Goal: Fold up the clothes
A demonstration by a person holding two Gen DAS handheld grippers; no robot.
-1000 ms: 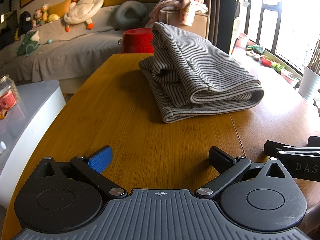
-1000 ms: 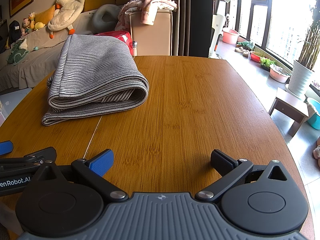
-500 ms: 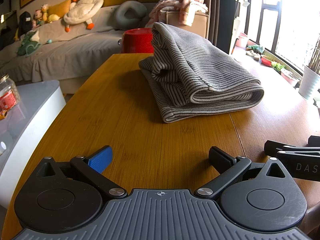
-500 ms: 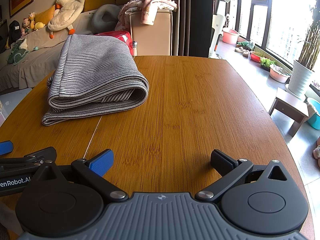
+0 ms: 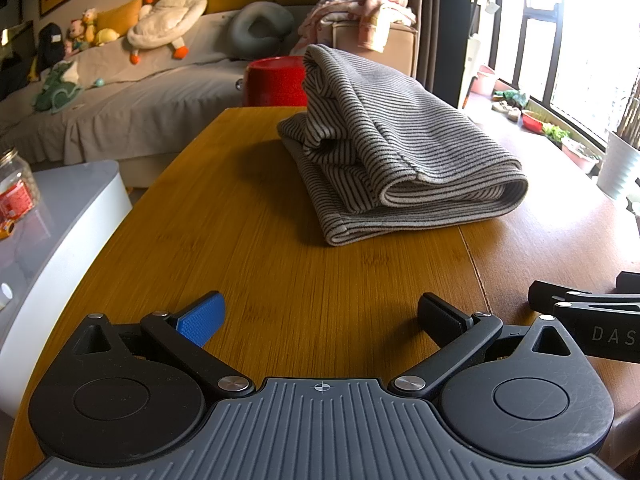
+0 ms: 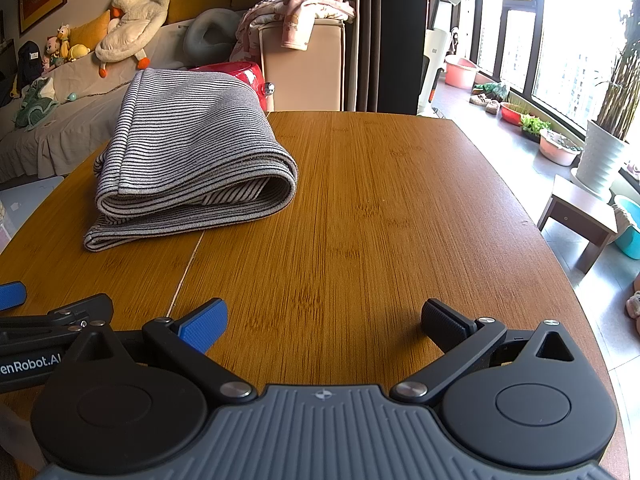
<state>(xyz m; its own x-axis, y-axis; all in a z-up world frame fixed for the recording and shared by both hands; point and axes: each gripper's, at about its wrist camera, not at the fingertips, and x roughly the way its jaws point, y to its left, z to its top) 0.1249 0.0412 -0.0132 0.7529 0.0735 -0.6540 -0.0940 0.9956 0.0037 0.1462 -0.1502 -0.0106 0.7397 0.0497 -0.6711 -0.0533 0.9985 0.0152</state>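
A grey striped garment (image 5: 400,148) lies folded in a thick bundle on the wooden table (image 5: 248,248); it also shows in the right wrist view (image 6: 188,160), on the far left part of the table (image 6: 380,208). My left gripper (image 5: 320,316) is open and empty, low over the near edge of the table, well short of the garment. My right gripper (image 6: 324,318) is open and empty, beside the left one. Each gripper's side shows at the edge of the other's view.
A red container (image 5: 276,80) stands behind the table's far edge. A sofa (image 5: 120,112) with plush toys is behind. A white side table (image 5: 60,216) with a jar is at left. A stool (image 6: 576,216), plant pot (image 6: 600,156) and basins are at right.
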